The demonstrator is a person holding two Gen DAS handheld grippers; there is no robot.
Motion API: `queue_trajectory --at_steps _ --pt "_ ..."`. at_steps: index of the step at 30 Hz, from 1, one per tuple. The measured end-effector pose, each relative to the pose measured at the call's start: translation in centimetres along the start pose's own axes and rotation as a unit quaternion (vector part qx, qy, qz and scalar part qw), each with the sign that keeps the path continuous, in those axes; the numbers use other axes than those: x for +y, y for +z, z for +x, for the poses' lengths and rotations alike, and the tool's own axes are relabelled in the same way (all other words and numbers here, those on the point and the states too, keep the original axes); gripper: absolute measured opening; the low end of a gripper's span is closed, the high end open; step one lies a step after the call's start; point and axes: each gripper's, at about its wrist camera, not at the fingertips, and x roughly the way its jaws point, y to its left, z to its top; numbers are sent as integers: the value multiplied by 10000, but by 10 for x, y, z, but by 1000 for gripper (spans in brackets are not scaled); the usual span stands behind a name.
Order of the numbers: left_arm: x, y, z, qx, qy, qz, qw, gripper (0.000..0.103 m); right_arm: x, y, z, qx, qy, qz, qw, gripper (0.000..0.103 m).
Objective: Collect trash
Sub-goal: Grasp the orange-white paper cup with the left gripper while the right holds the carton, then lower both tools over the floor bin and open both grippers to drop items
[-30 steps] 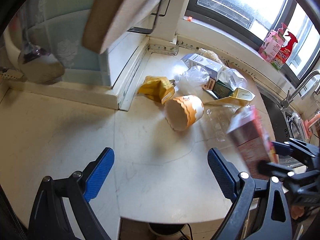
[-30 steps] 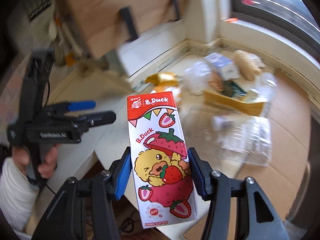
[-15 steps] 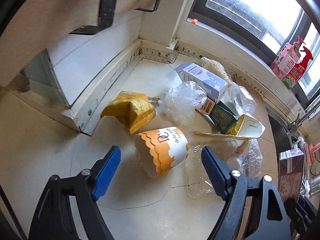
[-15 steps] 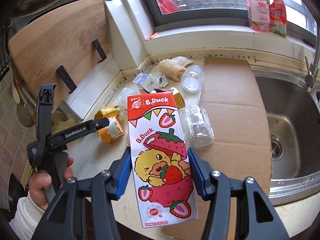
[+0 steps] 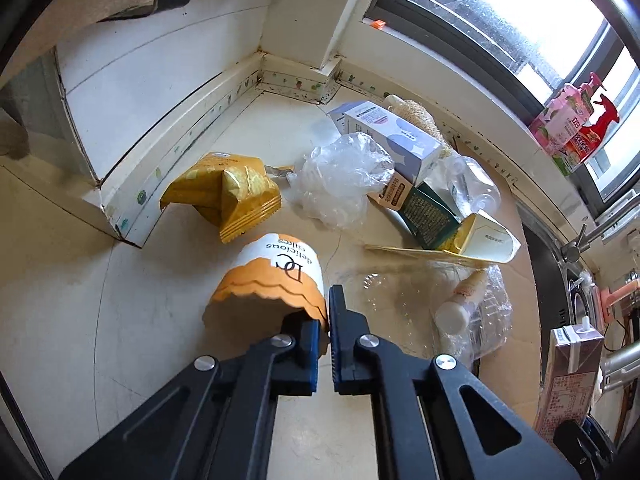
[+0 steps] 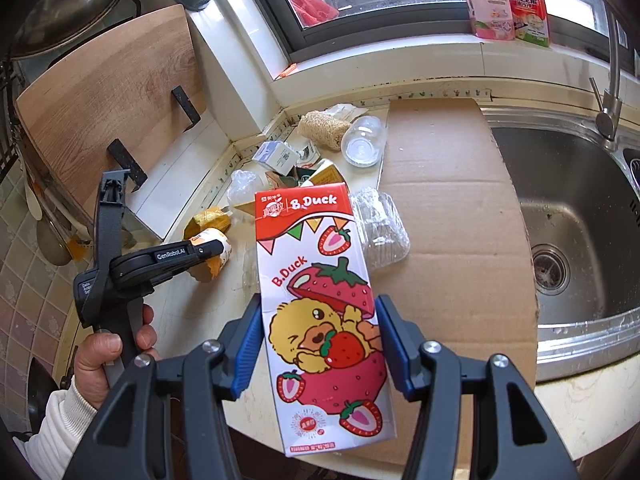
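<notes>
The left gripper has just been closing and its blue pads now pinch the near rim wall of the orange-and-white paper cup, which lies on its side on the cream counter, mouth toward the camera. One pad appears to sit inside the mouth and the other outside, so the grip is on a single thin wall. The right gripper is clamped on the flanks of the red-and-white strawberry drink carton, held upright above the counter's near edge.

The step in hand looks like picking up the cup as a second piece of trash while the carton is already secured. Next the cup needs a gentle lift, since a paper rim may crumple or slip.

Just beyond the cup lie a crumpled yellow snack wrapper to the left and a clear plastic bag farther on, with a flattened clear plastic tray to the right. No bin shows in either view.
</notes>
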Motion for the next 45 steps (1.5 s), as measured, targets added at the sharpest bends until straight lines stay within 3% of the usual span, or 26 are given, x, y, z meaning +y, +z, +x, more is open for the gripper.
queue_trajectory --at_steps 11,19,24,35,45 --pt "-16 -55 -104 -309 -85 396 9987 2 11 -37 -25 99 418 -40 9991 54" --pt "-35 -135 -169 -282 -102 631 9976 2 18 -81 -71 236 736 -334 9965 54" --pt "-56 -192 -188 -111 -161 867 9960 2 12 -121 -94 419 786 -464 9949 55" --pt "-66 -292 -158 673 -110 977 9929 2 -16 -202 -90 1008 793 -350 9911 55" --pt "-29 -354 -83 1400 -14 768 9872 2 -48 -276 -17 1893 691 113 9794 55"
